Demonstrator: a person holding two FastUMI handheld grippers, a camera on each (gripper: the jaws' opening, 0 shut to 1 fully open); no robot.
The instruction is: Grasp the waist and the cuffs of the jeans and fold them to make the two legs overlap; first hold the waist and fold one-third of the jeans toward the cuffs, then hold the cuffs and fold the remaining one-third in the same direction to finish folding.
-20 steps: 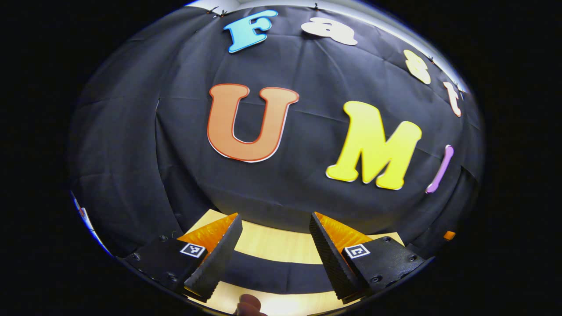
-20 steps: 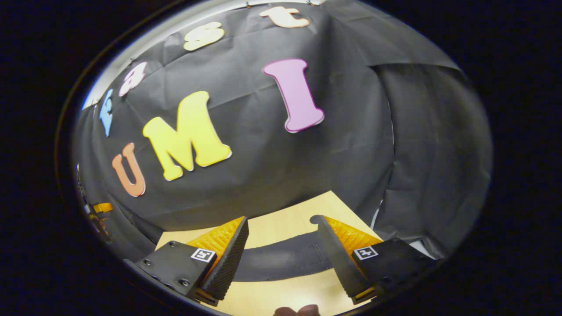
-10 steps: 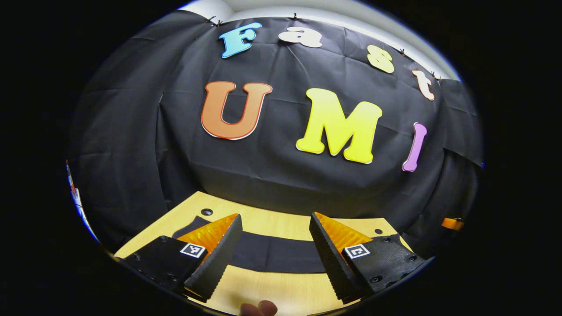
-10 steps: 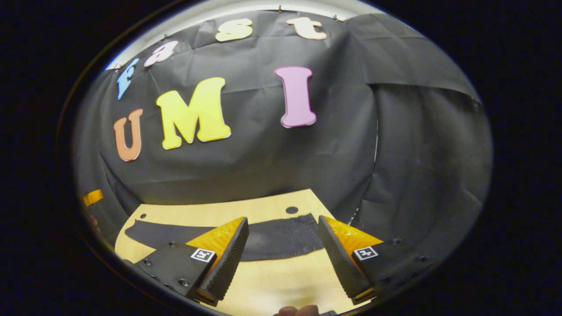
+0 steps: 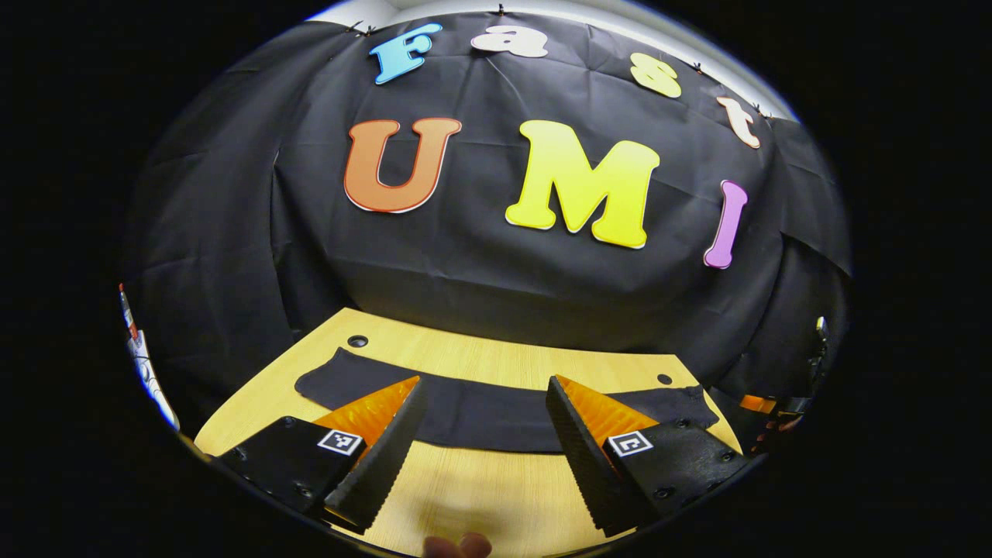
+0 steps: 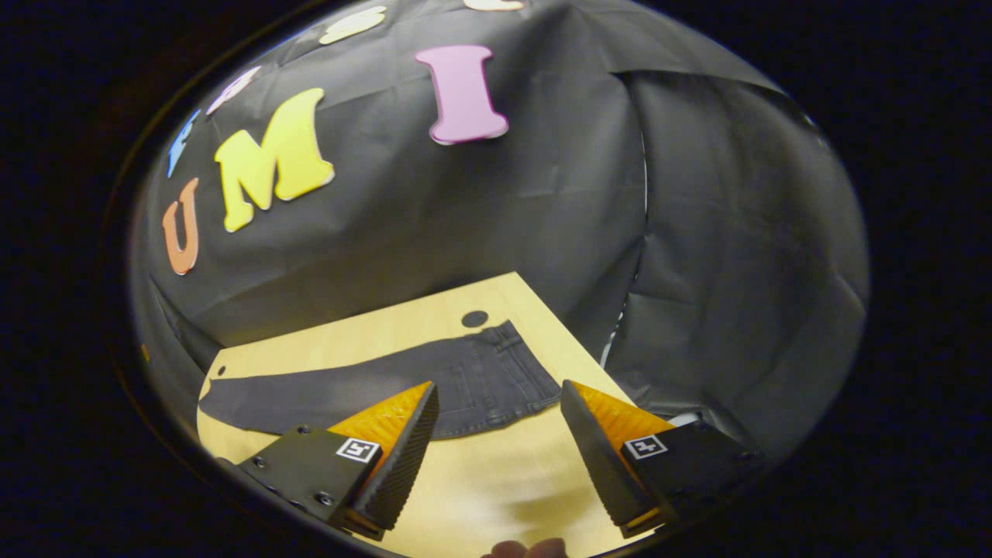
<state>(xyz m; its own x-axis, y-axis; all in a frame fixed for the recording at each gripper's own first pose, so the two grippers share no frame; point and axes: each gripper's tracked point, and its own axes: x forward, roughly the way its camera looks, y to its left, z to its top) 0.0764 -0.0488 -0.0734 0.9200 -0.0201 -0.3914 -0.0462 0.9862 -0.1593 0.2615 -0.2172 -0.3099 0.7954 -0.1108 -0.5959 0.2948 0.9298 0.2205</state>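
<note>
1. Left gripper (image 5: 484,434): fingers spread, holding nothing; square coded tags, no legible writing.
2. Right gripper (image 6: 500,442): fingers spread, unladen.
3. Worktop (image 6: 496,480): bare near strip.
4. Jeans (image 6: 403,391): flat lengthwise, waist near right edge.

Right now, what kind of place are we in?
Looks like a staged recording booth, not a home. A black cloth wall hangs behind and beside a light wooden table. Dark jeans lie flat along it, and a small hole sits near the table corner.
</note>
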